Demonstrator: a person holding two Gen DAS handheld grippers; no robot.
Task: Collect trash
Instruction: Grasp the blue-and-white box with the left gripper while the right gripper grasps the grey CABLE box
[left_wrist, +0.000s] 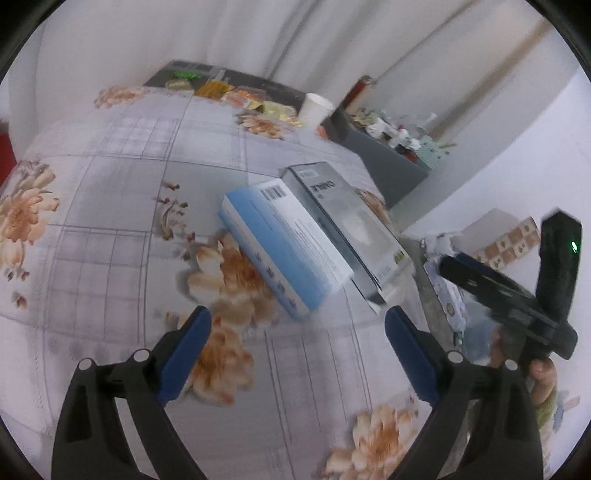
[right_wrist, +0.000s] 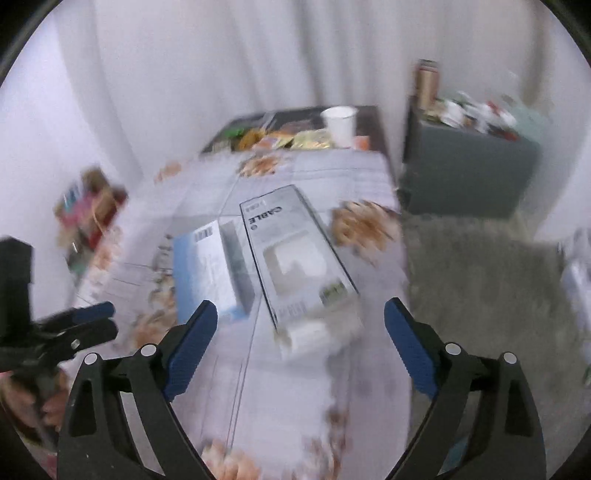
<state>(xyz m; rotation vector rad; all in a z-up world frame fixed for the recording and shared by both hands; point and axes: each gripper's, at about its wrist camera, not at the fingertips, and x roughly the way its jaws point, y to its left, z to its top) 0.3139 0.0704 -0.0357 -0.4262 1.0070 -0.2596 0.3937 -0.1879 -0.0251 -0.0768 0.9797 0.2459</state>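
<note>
A blue-and-white box (left_wrist: 284, 243) and a grey box marked CABLE (left_wrist: 343, 221) lie side by side on a floral tablecloth (left_wrist: 110, 221). My left gripper (left_wrist: 297, 321) is open and empty, just short of the blue box. My right gripper (right_wrist: 301, 314) is open and empty, its fingers either side of the near end of the grey box (right_wrist: 295, 254); the blue box (right_wrist: 207, 269) lies to its left. Each gripper shows in the other's view: the right one (left_wrist: 454, 262) at the right, the left one (right_wrist: 103, 314) at the left.
A white paper cup (left_wrist: 314, 107) and several snack wrappers (left_wrist: 221, 90) sit at the table's far end. A dark grey cabinet (right_wrist: 469, 170) with clutter on top stands to the right, above a grey rug (right_wrist: 480, 280). White curtains hang behind.
</note>
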